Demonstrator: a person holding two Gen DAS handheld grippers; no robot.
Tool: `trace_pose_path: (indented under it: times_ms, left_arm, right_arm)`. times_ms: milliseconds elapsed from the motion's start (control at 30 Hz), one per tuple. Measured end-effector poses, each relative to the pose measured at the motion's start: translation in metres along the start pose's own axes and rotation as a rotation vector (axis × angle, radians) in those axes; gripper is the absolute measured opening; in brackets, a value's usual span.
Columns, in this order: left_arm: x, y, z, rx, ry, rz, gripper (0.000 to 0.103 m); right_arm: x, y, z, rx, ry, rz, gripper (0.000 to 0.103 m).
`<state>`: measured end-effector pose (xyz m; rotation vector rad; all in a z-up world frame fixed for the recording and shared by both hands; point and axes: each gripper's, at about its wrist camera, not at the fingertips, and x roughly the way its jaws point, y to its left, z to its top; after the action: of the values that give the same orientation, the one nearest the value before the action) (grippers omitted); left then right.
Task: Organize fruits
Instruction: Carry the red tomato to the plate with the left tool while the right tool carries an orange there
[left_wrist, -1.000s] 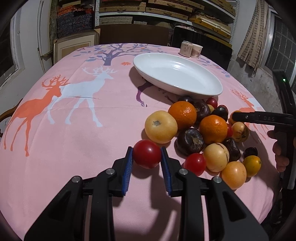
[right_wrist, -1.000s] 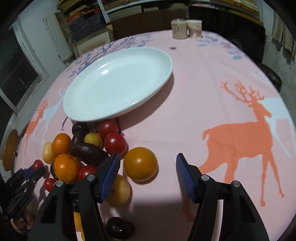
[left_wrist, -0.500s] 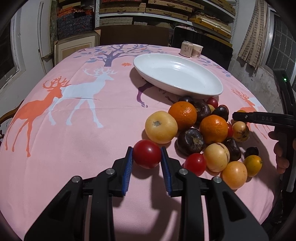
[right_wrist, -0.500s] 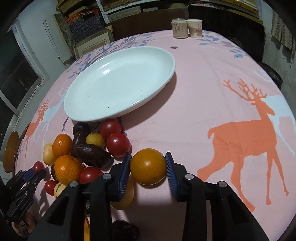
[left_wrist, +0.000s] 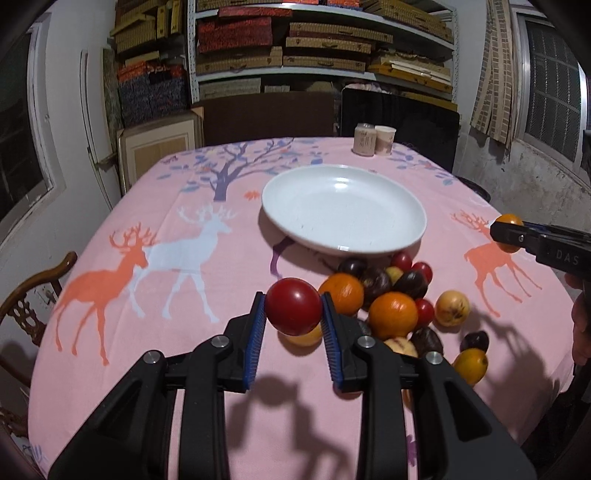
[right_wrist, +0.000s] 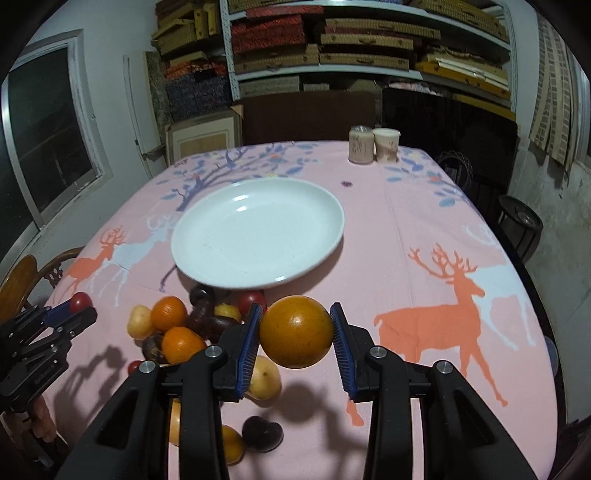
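Note:
My left gripper (left_wrist: 293, 314) is shut on a red tomato (left_wrist: 293, 306) and holds it above the pink cloth, near the fruit pile. My right gripper (right_wrist: 296, 334) is shut on an orange (right_wrist: 296, 331), also lifted off the table. The empty white plate (left_wrist: 345, 210) lies beyond the pile; it also shows in the right wrist view (right_wrist: 258, 236). The pile (left_wrist: 391, 295) holds oranges, red tomatoes, dark plums and yellow fruits. In the left wrist view the right gripper (left_wrist: 511, 234) shows at the right edge with the orange; in the right wrist view the left gripper (right_wrist: 75, 308) shows at the left with the tomato.
Two cups (left_wrist: 373, 140) stand at the table's far edge. A wooden chair (left_wrist: 33, 291) is at the left side. Dark chairs and shelves of boxes stand behind the table. A black bin (right_wrist: 519, 229) is on the floor to the right.
Both grippers have lifted off the table with their fruits. The right gripper closed on the orange and raised it. The left raised the tomato it held.

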<state>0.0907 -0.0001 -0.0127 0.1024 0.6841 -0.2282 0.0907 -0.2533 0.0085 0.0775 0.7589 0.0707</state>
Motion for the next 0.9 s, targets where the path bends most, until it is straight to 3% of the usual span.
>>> trace_pose_path:
  times_ms: [267, 367, 533, 700, 900]
  left_arm:
    - [0.013, -0.003, 0.040, 0.006, -0.023, -0.045, 0.029]
    - [0.038, 0.002, 0.067, -0.019, -0.013, -0.097, 0.029]
    - [0.097, 0.005, 0.113, -0.007, -0.017, -0.114, 0.029]
    - [0.186, -0.001, 0.143, -0.002, 0.097, -0.154, 0.029]
    - [0.257, -0.004, 0.152, 0.006, 0.239, -0.126, 0.029]
  right_arm:
    - [0.001, -0.003, 0.033, 0.015, -0.012, 0.054, 0.038]
    - [0.016, -0.008, 0.055, 0.025, -0.001, 0.074, 0.038]
    - [0.066, -0.014, 0.101, 0.047, 0.041, 0.126, 0.038]
    - [0.146, -0.015, 0.134, 0.066, 0.136, 0.199, 0.038]
    - [0.228, -0.015, 0.143, 0.065, 0.241, 0.181, 0.039]
